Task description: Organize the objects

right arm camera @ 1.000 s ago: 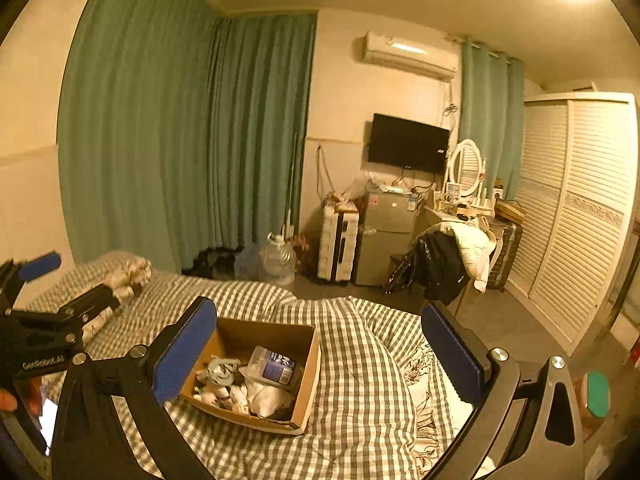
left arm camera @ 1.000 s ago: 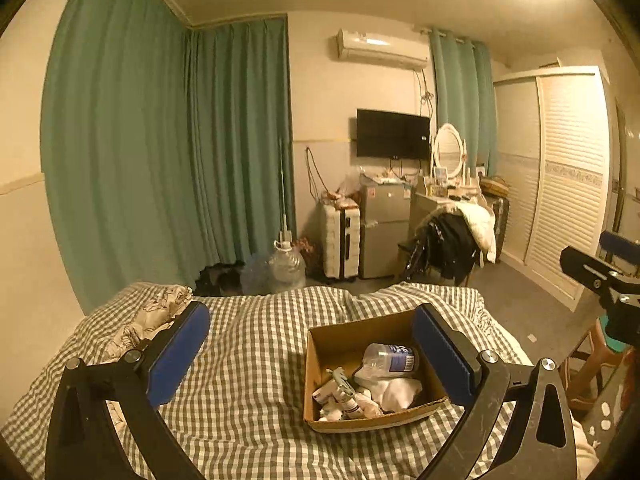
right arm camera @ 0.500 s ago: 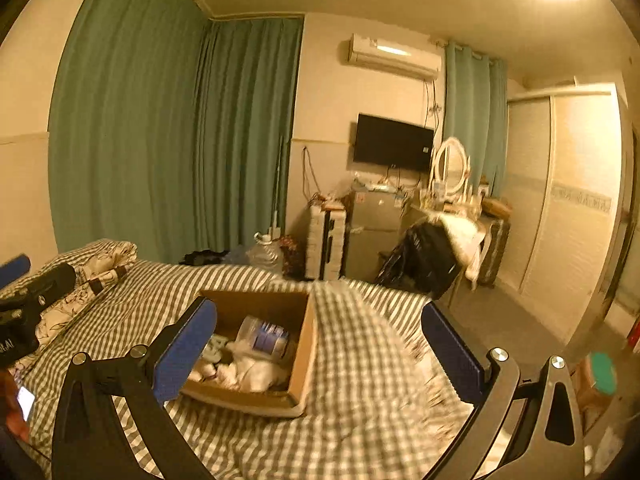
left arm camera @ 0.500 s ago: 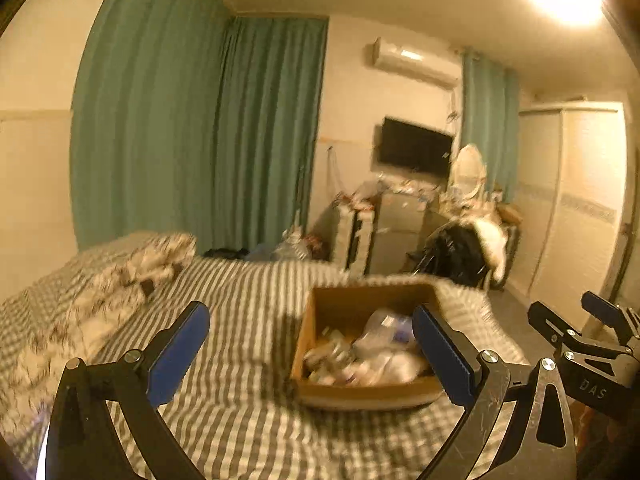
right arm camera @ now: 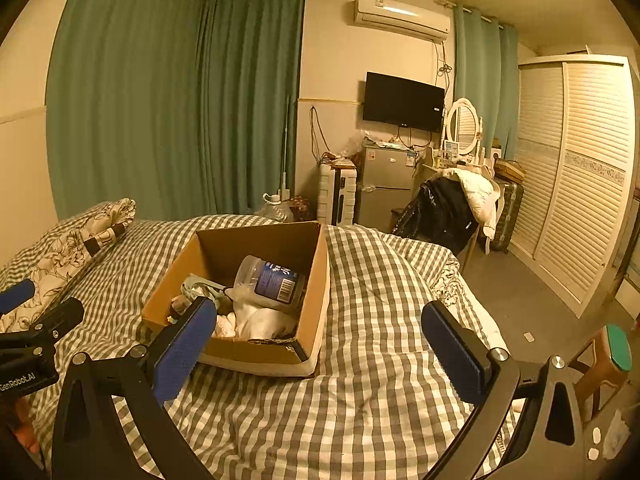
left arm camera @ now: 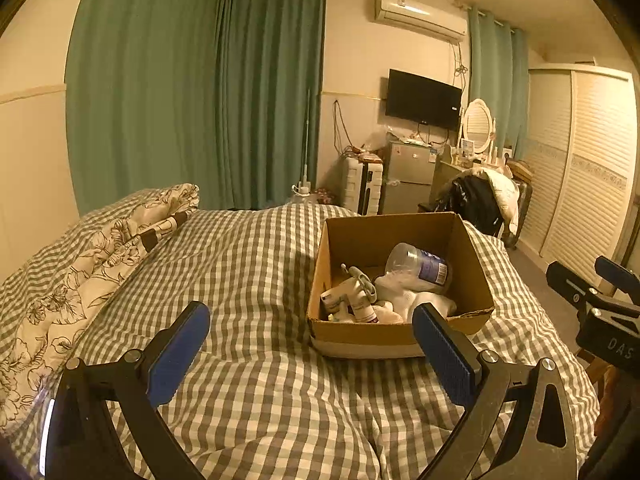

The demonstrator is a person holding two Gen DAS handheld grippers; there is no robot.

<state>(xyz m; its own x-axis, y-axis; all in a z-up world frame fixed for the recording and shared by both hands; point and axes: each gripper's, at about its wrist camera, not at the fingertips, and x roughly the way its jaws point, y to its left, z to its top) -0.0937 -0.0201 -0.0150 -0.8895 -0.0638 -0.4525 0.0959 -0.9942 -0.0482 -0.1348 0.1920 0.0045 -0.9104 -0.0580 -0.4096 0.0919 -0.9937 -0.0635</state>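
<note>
An open cardboard box (left arm camera: 472,264) (right arm camera: 316,280) sits on the checked bed cover (left arm camera: 248,288) (right arm camera: 376,320). Inside lie a clear plastic jar with a blue label (left arm camera: 420,266) (right arm camera: 272,280), white cloth (left arm camera: 416,300) (right arm camera: 260,320), a small tube (left arm camera: 360,310) and a pale green clip-like item (left arm camera: 362,280) (right arm camera: 200,286). My left gripper (left arm camera: 310,344) is open and empty, hovering just in front of the box. My right gripper (right arm camera: 320,340) is open and empty, near the box's front right corner. Each gripper shows at the edge of the other's view (left arm camera: 600,296) (right arm camera: 32,328).
A flower-print pillow (left arm camera: 100,248) (right arm camera: 80,236) lies at the bed's left. Beyond the bed stand green curtains (left arm camera: 200,92), a white suitcase (right arm camera: 338,196), a small fridge (right arm camera: 386,184), a chair draped with clothes (right arm camera: 452,204) and a louvred wardrobe (right arm camera: 576,172). A stool (right arm camera: 608,360) stands at the right.
Both grippers have dropped lower and come closer to the box, which now looms larger. Both stayed open and empty.
</note>
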